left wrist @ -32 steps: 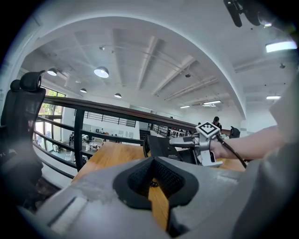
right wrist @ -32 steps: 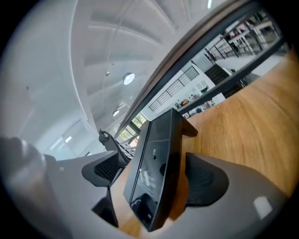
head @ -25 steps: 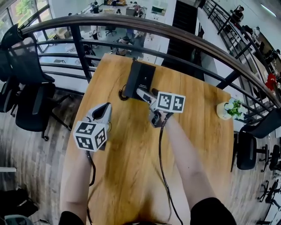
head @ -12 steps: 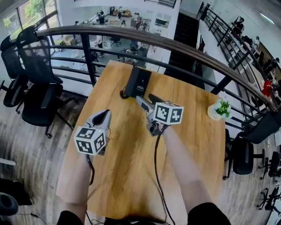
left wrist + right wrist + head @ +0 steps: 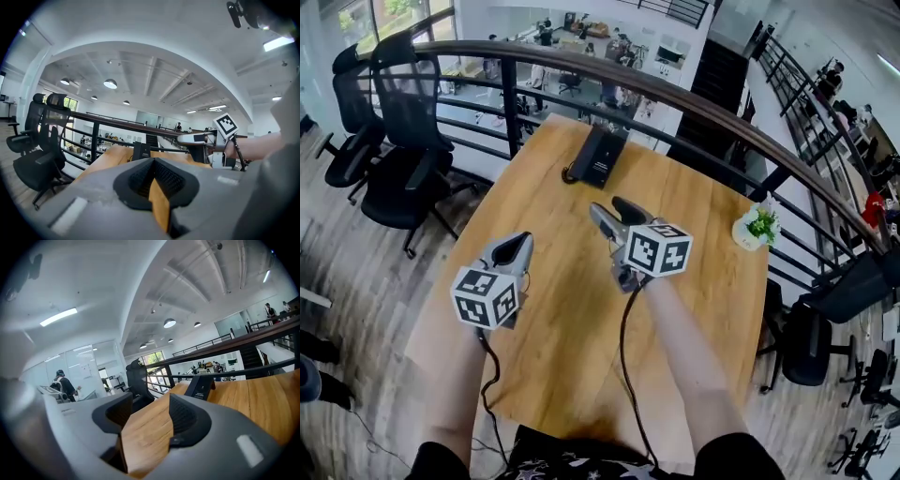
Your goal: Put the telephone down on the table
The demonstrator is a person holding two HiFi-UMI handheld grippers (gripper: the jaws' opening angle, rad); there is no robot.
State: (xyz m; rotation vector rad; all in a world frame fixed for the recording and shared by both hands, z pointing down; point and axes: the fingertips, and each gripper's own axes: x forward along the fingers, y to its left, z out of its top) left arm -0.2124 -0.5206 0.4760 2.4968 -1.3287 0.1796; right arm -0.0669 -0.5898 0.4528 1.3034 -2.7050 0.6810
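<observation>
Plainly, the long wooden surface takes up most of your downward view. It runs away from you to a curved railing, with black office chairs on the floor to its left. The telephone lies flat at the far end of that surface, close to the railing, with its cord curled at its left edge. Nothing touches it, so I judge the putting-down done. Both of your tools hang above the middle of the wood, well short of the telephone, probably because they have no more business with it. Your right tool points toward the telephone with its jaws apart and closing on nothing but air; only bare wood shows between them. Your left tool has its jaws together at the tips and is empty too. A small potted plant sits by the right edge, well apart from the telephone and both tools, so it should be no obstacle.
</observation>
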